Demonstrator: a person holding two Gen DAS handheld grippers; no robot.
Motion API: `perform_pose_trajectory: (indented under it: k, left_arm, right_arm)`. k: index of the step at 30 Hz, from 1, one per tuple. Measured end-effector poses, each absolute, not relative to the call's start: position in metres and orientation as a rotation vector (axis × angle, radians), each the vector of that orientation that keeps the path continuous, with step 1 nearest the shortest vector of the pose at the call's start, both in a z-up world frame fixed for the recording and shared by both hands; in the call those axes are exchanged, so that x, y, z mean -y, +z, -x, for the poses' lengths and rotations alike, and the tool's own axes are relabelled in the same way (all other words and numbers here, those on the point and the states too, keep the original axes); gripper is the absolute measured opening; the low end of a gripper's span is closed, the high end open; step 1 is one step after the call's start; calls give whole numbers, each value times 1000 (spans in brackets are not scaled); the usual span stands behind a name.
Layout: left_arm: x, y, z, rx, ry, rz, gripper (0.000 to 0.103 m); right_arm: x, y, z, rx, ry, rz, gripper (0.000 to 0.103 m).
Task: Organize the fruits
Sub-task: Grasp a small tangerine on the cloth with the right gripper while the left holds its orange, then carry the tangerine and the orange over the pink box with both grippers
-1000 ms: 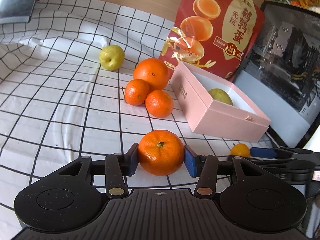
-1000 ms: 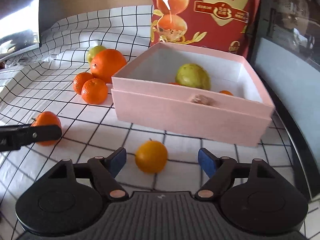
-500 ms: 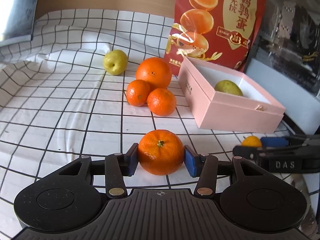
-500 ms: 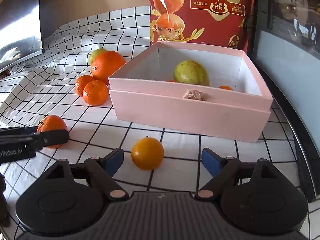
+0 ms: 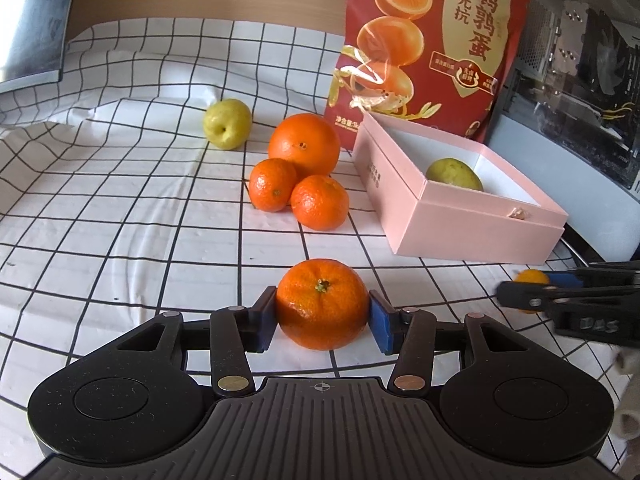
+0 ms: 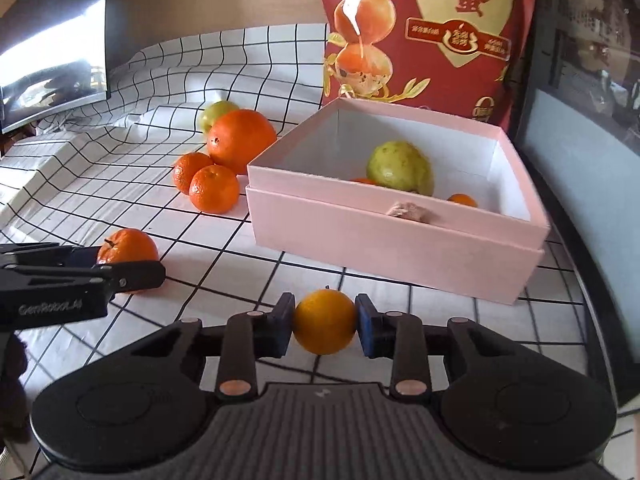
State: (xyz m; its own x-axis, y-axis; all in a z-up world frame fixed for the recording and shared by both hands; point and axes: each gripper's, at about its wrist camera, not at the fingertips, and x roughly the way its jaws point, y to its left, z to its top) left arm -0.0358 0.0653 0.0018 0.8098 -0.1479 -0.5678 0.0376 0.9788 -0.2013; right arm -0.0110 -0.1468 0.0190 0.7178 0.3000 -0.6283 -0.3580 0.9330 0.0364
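My left gripper (image 5: 322,320) is shut on a mandarin (image 5: 322,304) just over the checked cloth. My right gripper (image 6: 325,328) is shut on a small yellow-orange fruit (image 6: 325,321) in front of the pink box (image 6: 384,236). The box holds a green pear (image 6: 400,168) and small orange fruits (image 6: 462,200). Left of the box lie a big orange (image 5: 304,144), two mandarins (image 5: 320,202) and a yellow-green apple (image 5: 227,123). The left gripper (image 6: 132,272) and its mandarin (image 6: 128,246) show in the right wrist view; the right gripper (image 5: 532,292) shows in the left wrist view.
A red snack bag (image 5: 428,48) stands behind the box. A dark computer case (image 5: 580,80) is at the right. A monitor (image 6: 52,60) sits at the far left. The checked cloth (image 5: 120,208) covers the table, rumpled at the back.
My right gripper has closed on the small yellow-orange fruit, which lay between its open fingers before. My left gripper still holds its mandarin and has shifted a little.
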Motion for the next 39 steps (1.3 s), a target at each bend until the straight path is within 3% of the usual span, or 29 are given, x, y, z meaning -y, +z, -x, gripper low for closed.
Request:
perform_pose_trajectory:
  k: [10, 18, 24, 32, 39]
  left_arm:
    - [-49, 31, 11, -616, -256, 238, 52]
    - [-17, 120, -61, -524, -343, 219, 52]
    - [0, 129, -129, -522, -300, 185, 52]
    - [13, 68, -167, -744, -288, 153, 52]
    - [-8, 75, -149, -667, -306, 235, 52]
  right_arm:
    - [197, 51, 13, -675, 297, 2, 32]
    - [207, 157, -19, -530, 239, -30, 32]
    - [205, 210, -61, -441, 153, -15, 32]
    - [200, 178, -114, -549, 77, -35, 32]
    - [196, 142, -117, -633, 71, -39, 32]
